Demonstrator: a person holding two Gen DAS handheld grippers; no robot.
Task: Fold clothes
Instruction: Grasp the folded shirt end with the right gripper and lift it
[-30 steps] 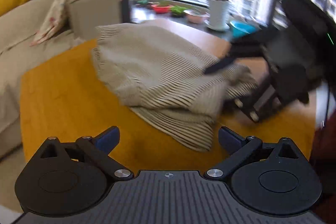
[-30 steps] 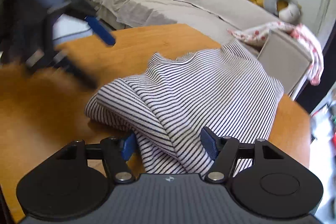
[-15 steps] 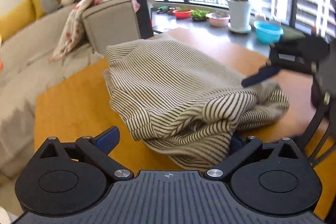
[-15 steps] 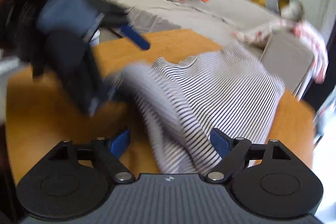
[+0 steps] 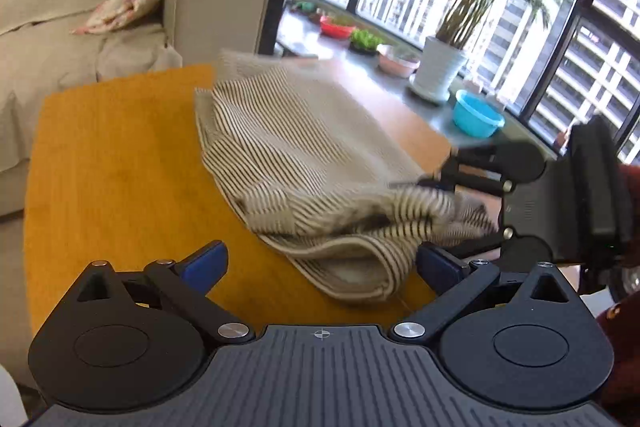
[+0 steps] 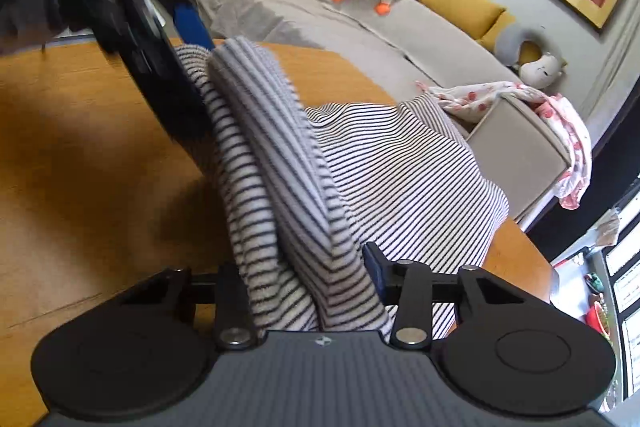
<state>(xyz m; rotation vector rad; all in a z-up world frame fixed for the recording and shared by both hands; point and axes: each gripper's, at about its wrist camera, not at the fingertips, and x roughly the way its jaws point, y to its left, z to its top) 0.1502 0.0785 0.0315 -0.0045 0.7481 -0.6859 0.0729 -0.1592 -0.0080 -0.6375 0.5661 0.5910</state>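
**Mid-fold: right clamped on shirt, left empty**

Striped shirt [image 5: 304, 163] sits on the table [image 5: 112, 167], toward the window-side edge, partly folded. Right gripper [image 6: 308, 291] has its jaws closed on a thick bunch at the shirt's near edge and holds it raised off the table. Left gripper [image 5: 320, 263] is spread wide, holding nothing — the shirt's rounded fold end lies between its fingers but I can't see contact.

Risks, as I read it:
- Right grip takes several layers; pulling it over could drag the whole stack instead of one flap, skewing the fold.
- Nothing pins the shirt, so it may slide toward the table edge.
- Grippers are close; they could collide.

Containers: blue bowl [image 5: 476, 113] beyond the shirt on the windowsill — contents not visible. Red bowl [image 5: 336, 27] further along holds something green.
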